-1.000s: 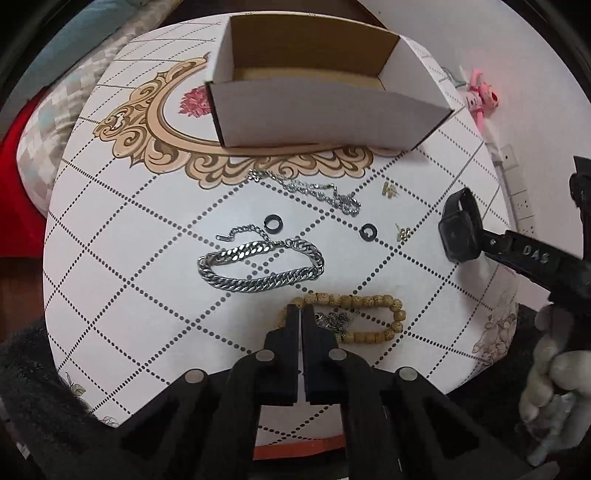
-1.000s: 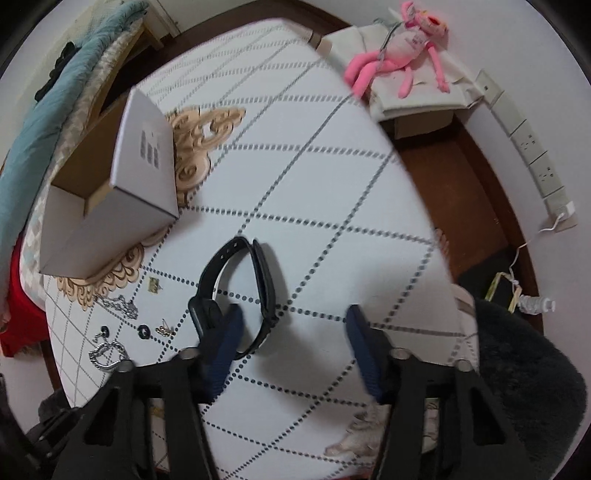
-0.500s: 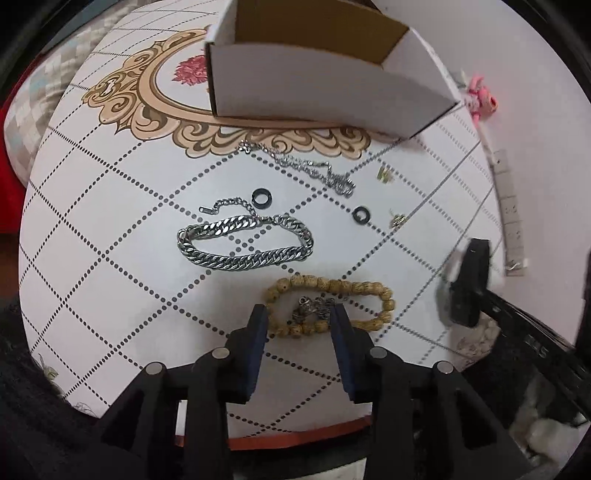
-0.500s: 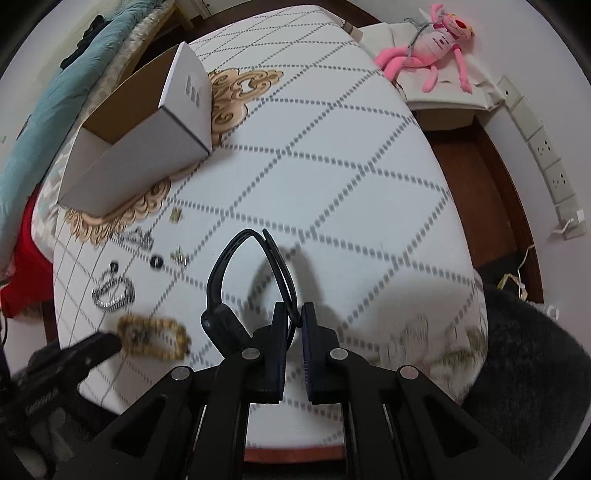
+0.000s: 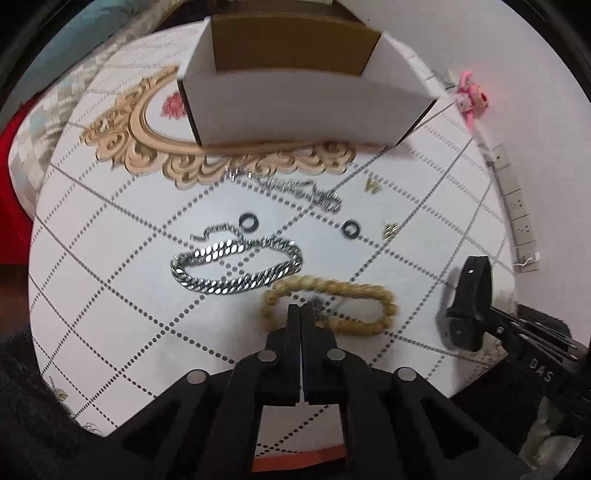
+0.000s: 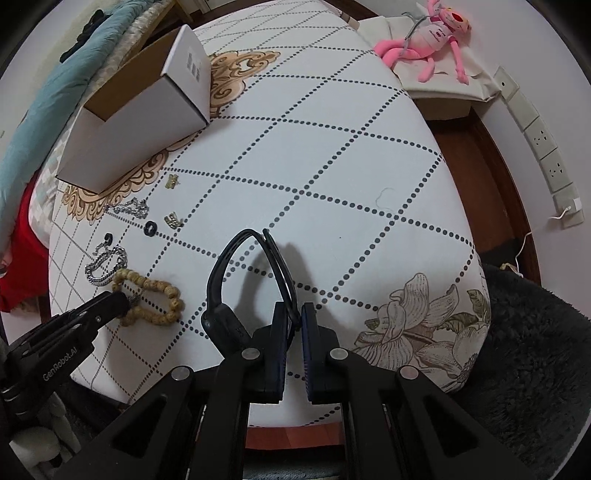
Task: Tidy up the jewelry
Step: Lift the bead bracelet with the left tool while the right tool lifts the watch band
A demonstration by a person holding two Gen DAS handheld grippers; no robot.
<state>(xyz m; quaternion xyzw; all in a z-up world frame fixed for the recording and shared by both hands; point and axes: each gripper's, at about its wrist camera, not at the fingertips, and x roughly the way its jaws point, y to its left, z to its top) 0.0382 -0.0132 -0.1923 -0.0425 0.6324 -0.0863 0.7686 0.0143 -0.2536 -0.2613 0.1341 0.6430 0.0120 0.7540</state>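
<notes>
My left gripper (image 5: pixel 300 309) is shut at the near side of a wooden bead bracelet (image 5: pixel 332 286), pinching its small metal charm. The bracelet also shows in the right wrist view (image 6: pixel 155 299). My right gripper (image 6: pixel 293 314) is shut on the strap of a black watch (image 6: pixel 236 280), held just above the table; the watch also shows in the left wrist view (image 5: pixel 467 302). A thick silver chain bracelet (image 5: pixel 236 266), a thin silver chain (image 5: pixel 291 188), two black rings (image 5: pixel 248 222) (image 5: pixel 351 229) and small gold pieces (image 5: pixel 389 230) lie on the table. An open white box (image 5: pixel 295 96) stands behind them.
The round table (image 6: pixel 332 166) has a white dotted-diamond cloth with gold ornament. A pink plush toy (image 6: pixel 432 33) lies on a stand beyond it. Wall sockets (image 6: pixel 543 140) run along the right. A dark fluffy rug (image 6: pixel 535 350) lies below the table edge.
My left gripper opened around the bead bracelet's charm, then shut on it. My right gripper closed on the watch strap and lifted the watch a little.
</notes>
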